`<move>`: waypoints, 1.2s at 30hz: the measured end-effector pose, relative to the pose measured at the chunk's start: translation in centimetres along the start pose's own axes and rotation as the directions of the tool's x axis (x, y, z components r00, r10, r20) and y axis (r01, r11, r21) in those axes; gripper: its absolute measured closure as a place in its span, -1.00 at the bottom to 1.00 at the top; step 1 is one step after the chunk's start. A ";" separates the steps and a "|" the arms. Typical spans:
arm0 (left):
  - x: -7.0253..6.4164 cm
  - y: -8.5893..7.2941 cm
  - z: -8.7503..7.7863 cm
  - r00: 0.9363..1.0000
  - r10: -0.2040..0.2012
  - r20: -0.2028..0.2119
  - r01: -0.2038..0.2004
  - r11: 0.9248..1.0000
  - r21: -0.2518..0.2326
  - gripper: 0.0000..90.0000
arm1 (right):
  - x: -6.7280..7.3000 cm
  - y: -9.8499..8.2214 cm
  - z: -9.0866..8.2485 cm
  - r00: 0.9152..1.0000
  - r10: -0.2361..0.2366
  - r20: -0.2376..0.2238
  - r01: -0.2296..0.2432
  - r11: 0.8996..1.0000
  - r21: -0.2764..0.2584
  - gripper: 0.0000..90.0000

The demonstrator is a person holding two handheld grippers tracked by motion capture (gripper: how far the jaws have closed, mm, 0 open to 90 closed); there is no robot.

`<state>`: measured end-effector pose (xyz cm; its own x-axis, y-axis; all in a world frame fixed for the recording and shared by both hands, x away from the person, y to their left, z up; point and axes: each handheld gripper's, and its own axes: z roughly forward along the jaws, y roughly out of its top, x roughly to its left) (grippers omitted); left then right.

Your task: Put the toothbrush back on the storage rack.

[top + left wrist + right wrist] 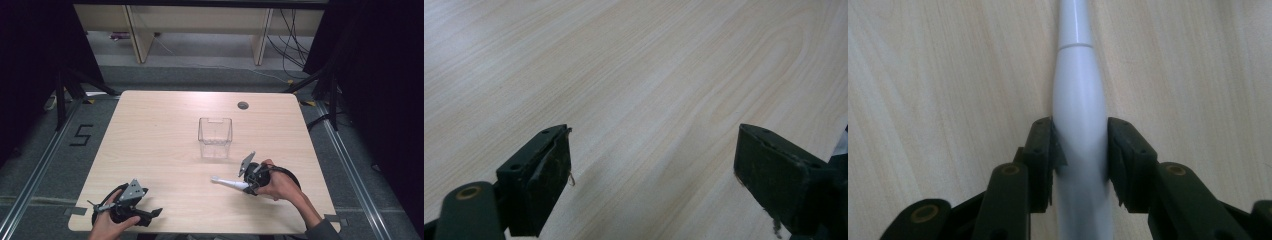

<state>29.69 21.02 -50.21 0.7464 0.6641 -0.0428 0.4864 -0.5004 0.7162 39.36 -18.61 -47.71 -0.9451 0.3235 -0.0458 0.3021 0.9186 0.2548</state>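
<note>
On the desk (165, 130), right tool (248, 186) clamps a white electric toothbrush (227, 183) near a clear container (215, 137).
From above, brush tip detail is too small; left tool (150, 214) rests apart. Left gripper view: jaws wide over bare wood. Right gripper view: pads (1040, 150) press the handle (1079, 115); its head is cut off.

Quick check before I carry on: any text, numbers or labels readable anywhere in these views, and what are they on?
"5": black tape figure on the grey floor, left of the table.
White toothbrush, clear container, both tongs: no readable markings.
Purple item on the far shelf: too small to read.
</note>
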 end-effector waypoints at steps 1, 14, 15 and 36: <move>0.0 0.0 0.0 1.000 0.000 0.000 0.000 1.000 0.000 -0.67 | 0.0 0.1 0.0 1.000 -0.005 -0.006 0.005 1.000 0.000 0.45; 0.0 0.0 0.0 1.000 -0.004 0.008 0.004 1.000 -0.007 -0.67 | -0.5 1.2 0.1 1.000 0.001 -0.026 0.002 0.993 0.114 0.47; 0.0 0.0 0.0 1.000 -0.005 0.004 0.005 1.000 -0.009 -0.67 | -0.5 1.3 0.1 1.000 0.002 -0.029 0.002 0.993 0.119 0.47; 0.0 0.0 0.0 1.000 0.003 -0.002 -0.003 1.000 0.001 -0.67 | -0.4 2.1 0.3 1.000 0.002 -0.016 0.001 0.985 0.171 0.48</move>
<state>29.71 21.06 -50.19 0.7468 0.6638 -0.0393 0.4848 -0.5031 0.7154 40.37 -16.78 -47.43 -0.9463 0.3219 -0.0294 0.3184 0.9440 0.0861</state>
